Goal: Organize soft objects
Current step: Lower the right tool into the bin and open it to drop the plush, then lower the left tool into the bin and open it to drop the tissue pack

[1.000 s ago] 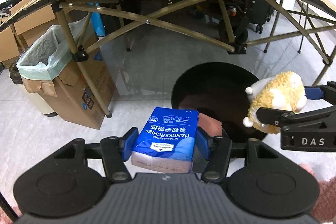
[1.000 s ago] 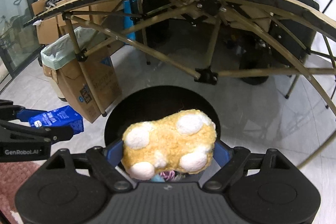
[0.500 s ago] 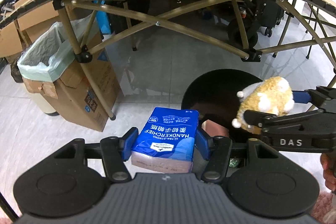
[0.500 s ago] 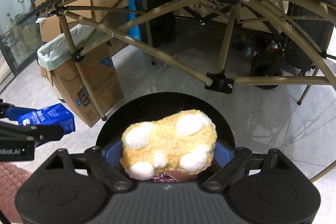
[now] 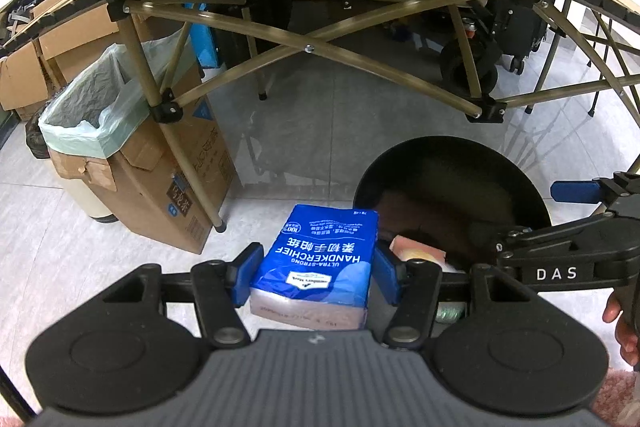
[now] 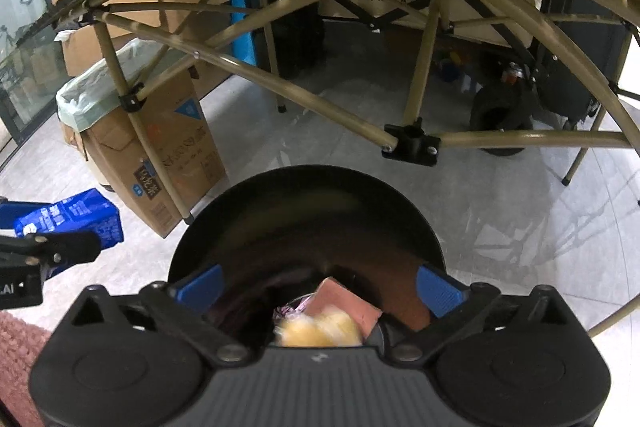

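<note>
The black bin (image 6: 308, 227) sits on the floor right under the right gripper (image 6: 320, 287), whose fingers (image 6: 438, 289) have just been opening and now gape wide, nothing between them. The yellow plush (image 6: 320, 331) lies blurry below them, inside the bin. The left gripper (image 5: 316, 271) angles down beside the bin, fingers (image 5: 247, 271) clamped on the blue tissue pack (image 5: 318, 259).

The right gripper (image 6: 320, 287) hangs over the black bin (image 6: 308, 211), its jaws having just opened wide; the yellow plush toy (image 6: 320, 333) lies blurred inside below them. At left, the left gripper (image 6: 60, 227) clamps a blue tissue pack (image 6: 72, 219).
</note>
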`<state>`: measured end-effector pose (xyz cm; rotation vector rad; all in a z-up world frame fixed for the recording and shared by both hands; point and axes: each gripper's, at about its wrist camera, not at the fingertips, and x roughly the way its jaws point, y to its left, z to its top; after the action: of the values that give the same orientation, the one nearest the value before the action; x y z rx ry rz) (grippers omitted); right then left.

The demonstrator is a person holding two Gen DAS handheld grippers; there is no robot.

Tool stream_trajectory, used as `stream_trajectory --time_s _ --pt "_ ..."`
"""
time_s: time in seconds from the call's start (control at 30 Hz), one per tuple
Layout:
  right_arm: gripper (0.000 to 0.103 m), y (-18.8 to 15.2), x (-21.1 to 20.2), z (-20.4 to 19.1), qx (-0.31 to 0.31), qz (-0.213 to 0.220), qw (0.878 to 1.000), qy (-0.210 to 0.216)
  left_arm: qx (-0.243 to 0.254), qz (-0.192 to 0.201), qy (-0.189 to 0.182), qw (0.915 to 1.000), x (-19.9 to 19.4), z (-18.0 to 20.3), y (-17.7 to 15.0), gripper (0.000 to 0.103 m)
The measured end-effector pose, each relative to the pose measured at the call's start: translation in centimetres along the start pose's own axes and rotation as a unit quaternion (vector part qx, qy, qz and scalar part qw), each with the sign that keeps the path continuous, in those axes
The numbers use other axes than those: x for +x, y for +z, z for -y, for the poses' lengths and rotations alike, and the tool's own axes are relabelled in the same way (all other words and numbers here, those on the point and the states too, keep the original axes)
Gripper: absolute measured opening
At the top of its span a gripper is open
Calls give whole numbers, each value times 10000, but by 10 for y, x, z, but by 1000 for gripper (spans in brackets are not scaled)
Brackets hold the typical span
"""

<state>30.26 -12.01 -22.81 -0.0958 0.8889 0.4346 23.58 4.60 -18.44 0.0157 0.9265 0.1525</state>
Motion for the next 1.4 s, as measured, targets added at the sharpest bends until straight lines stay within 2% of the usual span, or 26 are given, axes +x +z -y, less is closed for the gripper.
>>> stream_trajectory --time_s 0.43,0.83,1.4 --pt "103 -7 -20 11 -51 -296 9990 -317 198 -3 -172 9997 -3 17 2 60" --pt "103 -23 -55 48 427 -423 9947 -832 559 -30 -364 9978 -1 51 3 60" --pt "103 -25 -66 75 765 -527 9867 -1330 815 -247 -559 9948 21 80 10 60"
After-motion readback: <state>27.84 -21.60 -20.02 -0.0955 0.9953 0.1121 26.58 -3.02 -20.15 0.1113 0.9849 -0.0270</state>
